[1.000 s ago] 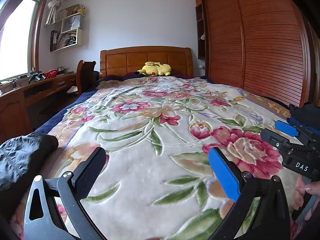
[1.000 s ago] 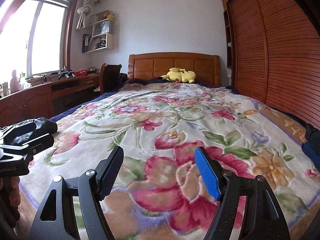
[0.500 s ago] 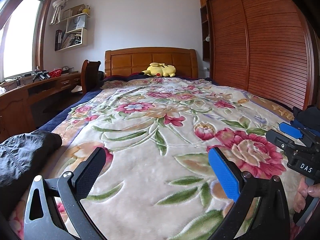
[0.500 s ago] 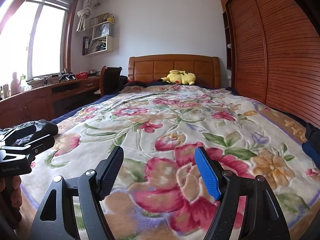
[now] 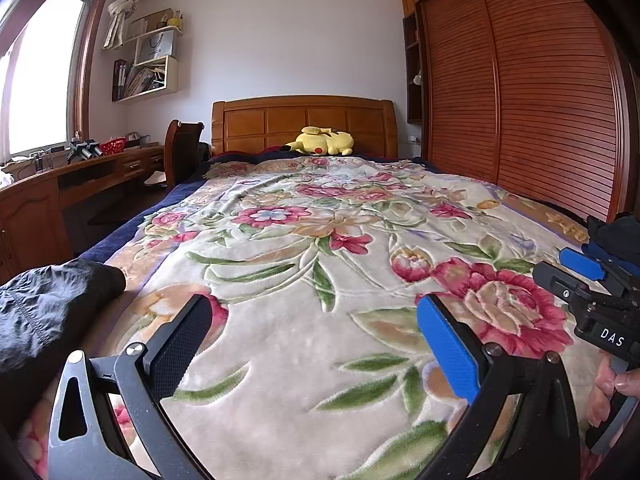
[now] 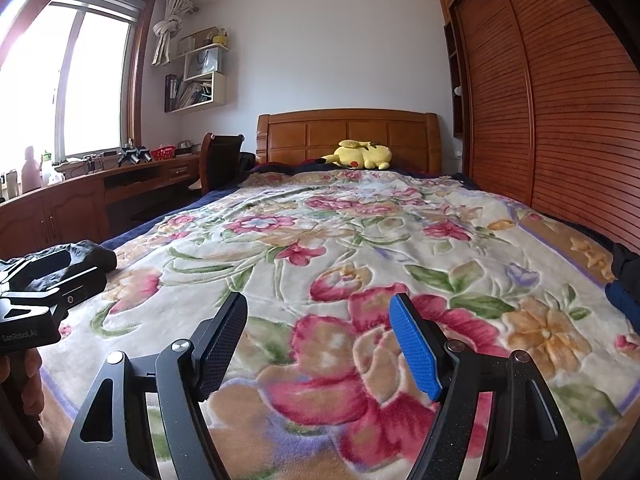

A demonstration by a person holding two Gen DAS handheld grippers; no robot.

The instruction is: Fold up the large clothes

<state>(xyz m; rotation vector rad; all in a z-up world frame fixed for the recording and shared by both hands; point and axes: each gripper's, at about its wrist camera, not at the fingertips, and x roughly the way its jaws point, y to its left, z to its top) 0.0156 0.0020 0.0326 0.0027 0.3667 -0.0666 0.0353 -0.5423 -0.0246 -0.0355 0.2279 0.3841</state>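
A black garment lies bunched at the near left edge of the bed, also seen as the black garment in the right wrist view. Another dark blue and black garment sits at the bed's right edge. My left gripper is open over the floral blanket, with nothing between its fingers. My right gripper is likewise open and empty above the floral blanket. A hand holds the right tool's handle.
A yellow plush toy rests by the wooden headboard. Slatted wardrobe doors run along the bed's right side. A wooden desk and a chair stand to the left under the window.
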